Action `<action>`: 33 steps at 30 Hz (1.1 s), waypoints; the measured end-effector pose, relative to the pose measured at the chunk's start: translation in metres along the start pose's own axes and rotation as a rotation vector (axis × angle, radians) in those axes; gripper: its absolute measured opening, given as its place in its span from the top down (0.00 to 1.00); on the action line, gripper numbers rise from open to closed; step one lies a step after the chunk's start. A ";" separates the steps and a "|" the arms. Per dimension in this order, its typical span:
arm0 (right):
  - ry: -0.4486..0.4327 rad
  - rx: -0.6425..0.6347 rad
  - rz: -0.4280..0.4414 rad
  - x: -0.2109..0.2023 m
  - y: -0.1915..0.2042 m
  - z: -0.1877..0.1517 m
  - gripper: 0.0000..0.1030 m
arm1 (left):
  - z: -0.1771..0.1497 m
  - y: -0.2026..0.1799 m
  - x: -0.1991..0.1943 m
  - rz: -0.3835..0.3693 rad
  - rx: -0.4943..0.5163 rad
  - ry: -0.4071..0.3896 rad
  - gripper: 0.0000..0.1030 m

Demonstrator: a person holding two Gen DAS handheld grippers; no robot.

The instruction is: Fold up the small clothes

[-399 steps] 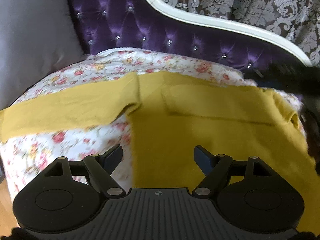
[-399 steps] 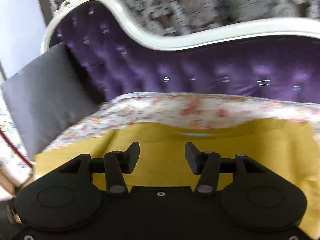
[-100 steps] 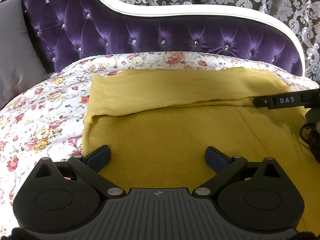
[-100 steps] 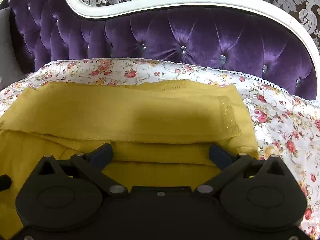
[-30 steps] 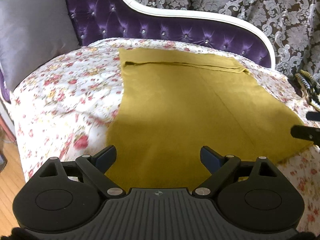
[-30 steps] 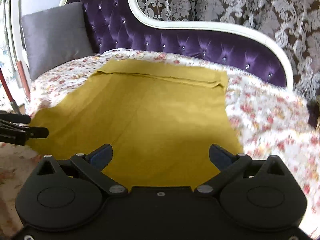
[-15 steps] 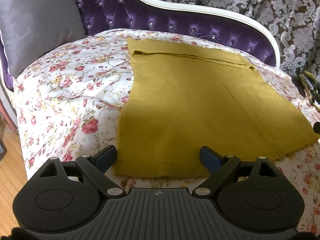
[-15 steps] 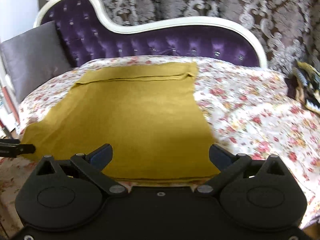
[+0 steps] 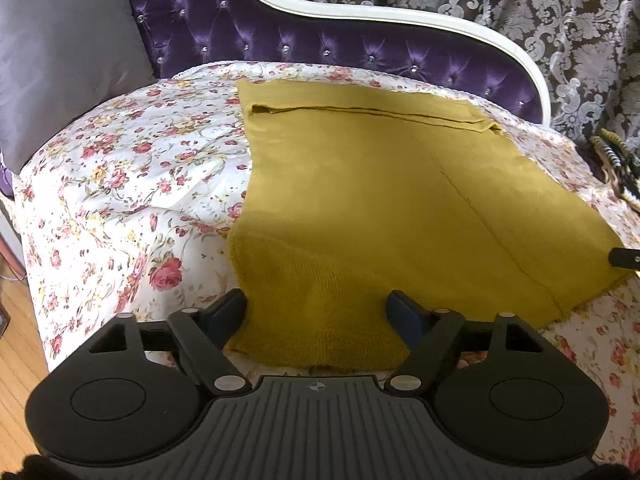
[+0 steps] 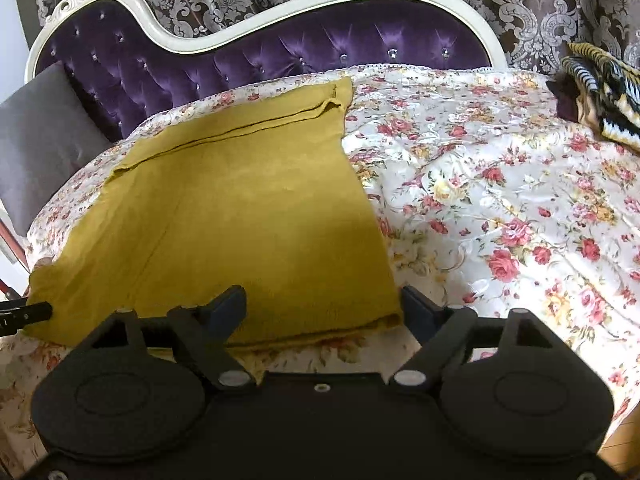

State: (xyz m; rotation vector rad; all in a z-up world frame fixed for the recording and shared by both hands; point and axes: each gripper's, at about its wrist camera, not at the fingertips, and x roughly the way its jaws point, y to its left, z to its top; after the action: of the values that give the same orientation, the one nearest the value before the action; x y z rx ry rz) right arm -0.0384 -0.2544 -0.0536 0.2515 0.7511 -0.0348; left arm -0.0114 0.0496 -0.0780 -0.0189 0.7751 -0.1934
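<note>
- Lying flat on the floral bedspread (image 9: 120,184): mustard knit garment (image 9: 380,200), far edge already turned over at 12 o'clock, near hem at 6 o'clock
- Risking a pinch of bedspread along with the hem, judging by how close the pads are sitting to the bedding
- Risking an uneven fold if one corner is caught before the other, or only the top layer gets lifted
- Closing around the near left hem corner, left hand-held gripper (image 9: 316,308), cloth between the pads but not yet pinched
- Closing likewise, right hand-held gripper (image 10: 322,306), straddling the near right corner, pads not yet pressing
- Pointing both tools steeply downward toward the headboard (image 10: 280,52) at 12 o'clock
</note>
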 end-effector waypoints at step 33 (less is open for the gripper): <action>-0.145 0.068 0.136 -0.008 -0.003 0.032 0.86 | 0.020 0.002 -0.008 -0.110 -0.004 -0.109 0.71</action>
State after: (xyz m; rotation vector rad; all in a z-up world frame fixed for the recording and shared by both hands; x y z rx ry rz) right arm -0.0235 -0.2651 -0.0261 0.3607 0.5878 0.0503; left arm -0.0026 0.0517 -0.0589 -0.0757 0.6663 -0.2926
